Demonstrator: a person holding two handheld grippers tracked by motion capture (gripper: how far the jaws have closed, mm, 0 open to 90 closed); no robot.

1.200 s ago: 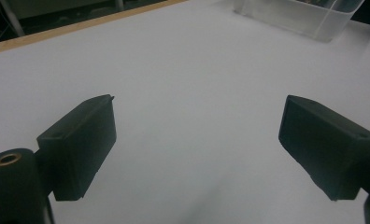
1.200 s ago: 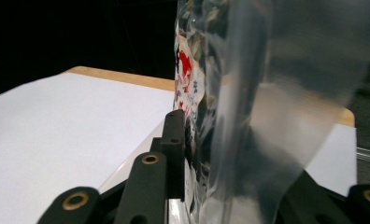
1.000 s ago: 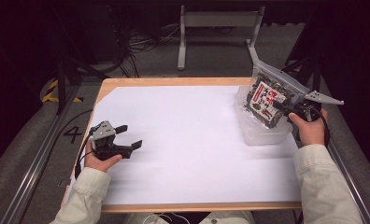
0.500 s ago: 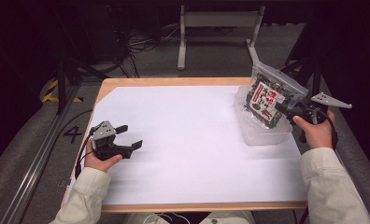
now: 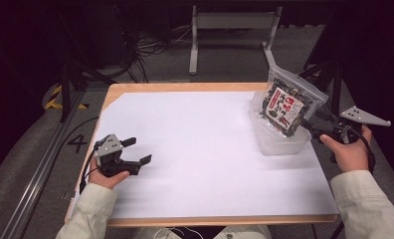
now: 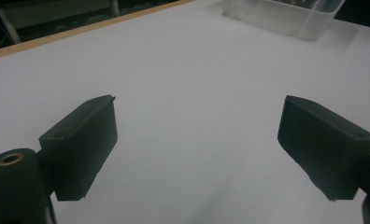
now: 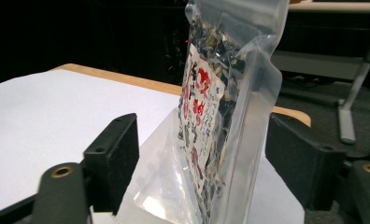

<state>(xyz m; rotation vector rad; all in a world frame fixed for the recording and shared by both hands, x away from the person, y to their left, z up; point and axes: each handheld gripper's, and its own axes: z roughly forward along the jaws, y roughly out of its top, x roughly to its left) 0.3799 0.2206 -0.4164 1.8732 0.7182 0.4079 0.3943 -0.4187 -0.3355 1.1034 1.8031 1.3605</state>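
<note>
Standing snack pouch [image 5: 284, 105] in clear tub [image 5: 279, 142] at frame right, right gripper [image 7: 202, 154] jaws wide around it, left gripper [image 5: 135, 152] wide, idle; next, retreating without tipping.

A wooden table [image 5: 185, 87] carries a white sheet [image 5: 200, 149] over most of its top, and a clear tub [image 5: 279, 143] sits near the right edge.

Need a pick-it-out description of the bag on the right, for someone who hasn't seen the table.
Start at the white-covered table and go to its far right corner, where a clear plastic tub sits. The bag stands tilted in that tub, between the open jaws of the right hand-held gripper. It is a clear pouch of dark dried pieces with a white label printed in red, the only printed item there.
</note>
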